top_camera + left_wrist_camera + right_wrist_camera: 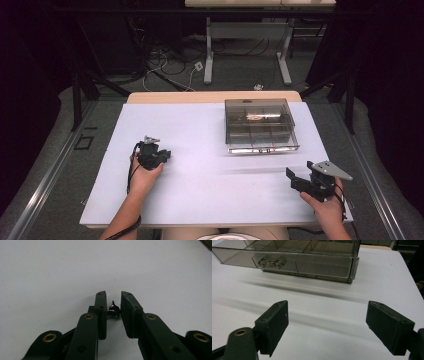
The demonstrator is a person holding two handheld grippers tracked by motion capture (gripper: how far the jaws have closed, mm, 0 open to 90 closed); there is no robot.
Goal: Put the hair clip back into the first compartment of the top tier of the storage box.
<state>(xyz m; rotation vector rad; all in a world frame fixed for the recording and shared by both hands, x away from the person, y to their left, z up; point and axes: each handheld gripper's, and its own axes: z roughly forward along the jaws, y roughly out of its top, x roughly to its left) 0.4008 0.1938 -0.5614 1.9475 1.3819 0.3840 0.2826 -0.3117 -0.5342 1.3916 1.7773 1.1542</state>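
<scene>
My left gripper (pixel 164 155) rests low over the white sheet at the left. In the left gripper view its jaws (pixel 113 293) stand close together, shut on a small black part (pixel 113 308) with a tiny red glint. My right gripper (pixel 299 171) hovers near the front right of the sheet. In the right gripper view its jaws (pixel 327 307) stand wide apart and open, with only bare sheet between them. They point toward a smoky clear drawer box (pixel 260 122), whose drawer (pixel 287 262) is pulled out toward me.
The white sheet (pixel 200 190) covers a wooden table. The drawer box has several compartments; one at the back holds something orange (pixel 255 117). A clear handle (pixel 270 263) sits on the drawer front. Beyond the table are cables and a desk frame on the floor.
</scene>
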